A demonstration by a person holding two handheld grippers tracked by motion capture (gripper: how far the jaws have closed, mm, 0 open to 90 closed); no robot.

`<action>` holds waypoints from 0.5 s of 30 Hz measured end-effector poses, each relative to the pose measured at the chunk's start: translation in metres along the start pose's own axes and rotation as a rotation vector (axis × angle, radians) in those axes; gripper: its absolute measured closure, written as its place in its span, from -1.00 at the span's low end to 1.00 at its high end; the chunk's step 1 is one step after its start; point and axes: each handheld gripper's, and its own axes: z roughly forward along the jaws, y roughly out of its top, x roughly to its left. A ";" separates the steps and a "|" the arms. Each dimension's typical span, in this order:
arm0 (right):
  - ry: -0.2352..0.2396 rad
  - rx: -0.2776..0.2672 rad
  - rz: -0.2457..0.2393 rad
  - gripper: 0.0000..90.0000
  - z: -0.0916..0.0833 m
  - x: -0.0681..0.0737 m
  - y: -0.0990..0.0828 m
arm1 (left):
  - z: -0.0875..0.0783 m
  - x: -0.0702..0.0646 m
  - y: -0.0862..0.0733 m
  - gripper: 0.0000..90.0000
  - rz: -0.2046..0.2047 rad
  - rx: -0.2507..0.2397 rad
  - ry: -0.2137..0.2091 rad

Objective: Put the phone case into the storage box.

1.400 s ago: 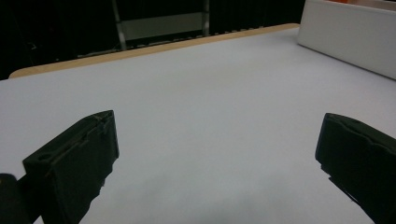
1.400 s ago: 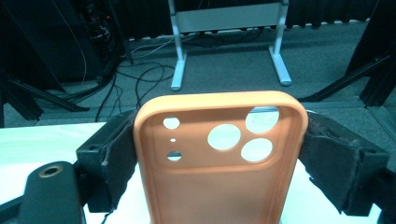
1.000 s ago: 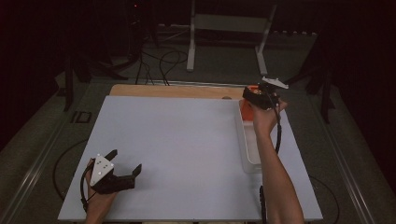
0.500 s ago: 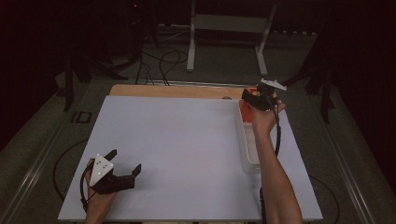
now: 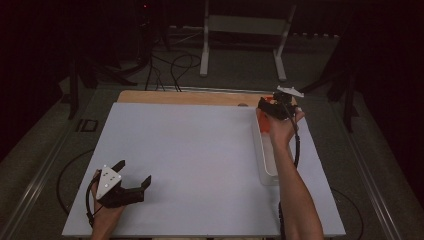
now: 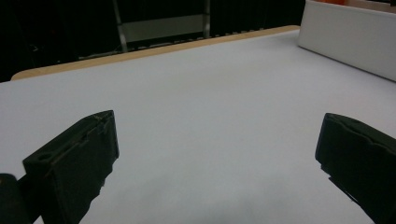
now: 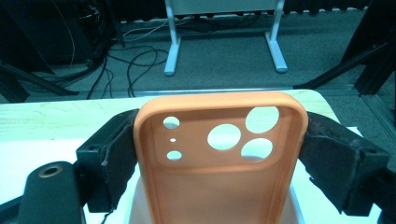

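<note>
**Phone case held over the bin, little has shifted**

At 7 o'clock my left gripper (image 5: 131,176) rests on the surface (image 5: 190,165), jaws spread, unmoved. At 2 o'clock my right gripper (image 7: 219,140) pinches the orange phone case (image 7: 219,158) above the white bin (image 5: 265,160), barely shifted since a second ago: the lift looks paused.

Black tongs (image 5: 134,186) with grey three-cornered plates and trailing black cables.

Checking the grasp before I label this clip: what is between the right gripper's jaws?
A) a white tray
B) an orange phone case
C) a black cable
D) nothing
B: in the right gripper view the right gripper has both jaws pressed against the sides of the orange phone case.
</note>
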 end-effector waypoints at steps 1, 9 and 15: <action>0.001 0.001 0.002 -0.64 0.000 0.000 0.000 | 0.000 0.000 0.000 -0.99 0.000 0.001 0.000; -0.002 0.011 0.001 -0.64 0.004 0.000 -0.002 | 0.001 0.000 0.000 -0.99 0.001 0.002 0.000; -0.005 0.011 -0.005 -0.64 0.006 0.002 -0.006 | 0.001 0.000 0.000 -0.99 -0.001 0.001 -0.001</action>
